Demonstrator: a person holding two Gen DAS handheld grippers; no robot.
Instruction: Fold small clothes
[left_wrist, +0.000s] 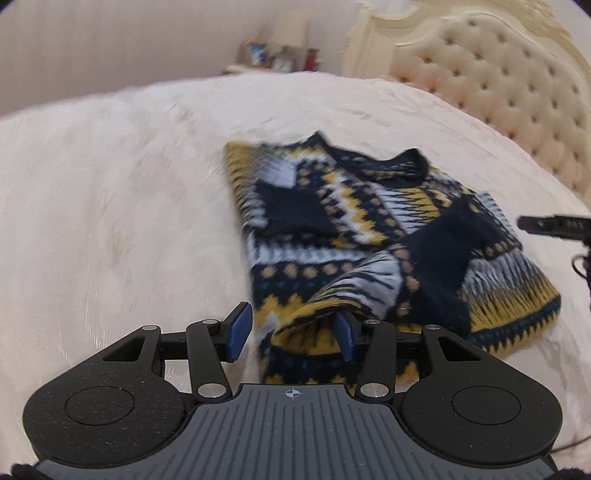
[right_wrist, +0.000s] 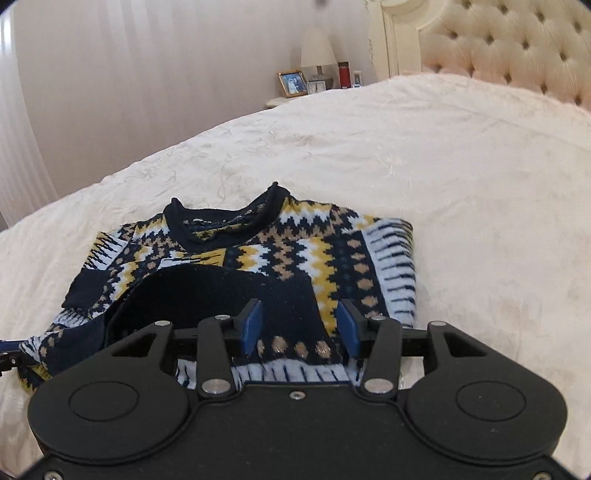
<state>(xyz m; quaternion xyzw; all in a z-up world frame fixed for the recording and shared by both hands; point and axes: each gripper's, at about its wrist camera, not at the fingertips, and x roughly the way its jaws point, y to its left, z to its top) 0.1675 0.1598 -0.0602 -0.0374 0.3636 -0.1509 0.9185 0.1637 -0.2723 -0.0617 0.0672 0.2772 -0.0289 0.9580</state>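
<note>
On the cream bedspread (right_wrist: 461, 177) a small knitted sweater (right_wrist: 295, 251) lies with its sleeves folded in over the body, a busy pattern of navy, mustard, white and tan. Its navy collar (right_wrist: 225, 221) points away toward the far side of the bed, and a plain navy patch sits across the middle of the front.

Over the near hem the right gripper (right_wrist: 300, 326) hovers low, its blue pads (right_wrist: 252, 326) spread wide apart with the navy and tan knit showing between them; nothing is pinched. From the other side the left gripper (left_wrist: 291, 332) comes in at the sweater's (left_wrist: 369, 236) lower corner, also spread wide. One of its blue pads (left_wrist: 238, 332) stands over bare bedspread (left_wrist: 110, 221), the other sits against a raised yellow fold of knit, and whether it touches is hard to say since that view is blurred.

Behind the bed rises a tufted cream headboard (right_wrist: 517, 40). Beside it a nightstand carries a lamp (right_wrist: 317, 55), a framed photo (right_wrist: 292, 83), a small clock and a red bottle (right_wrist: 343, 74). Pale curtains (right_wrist: 129, 74) hang along the wall.
</note>
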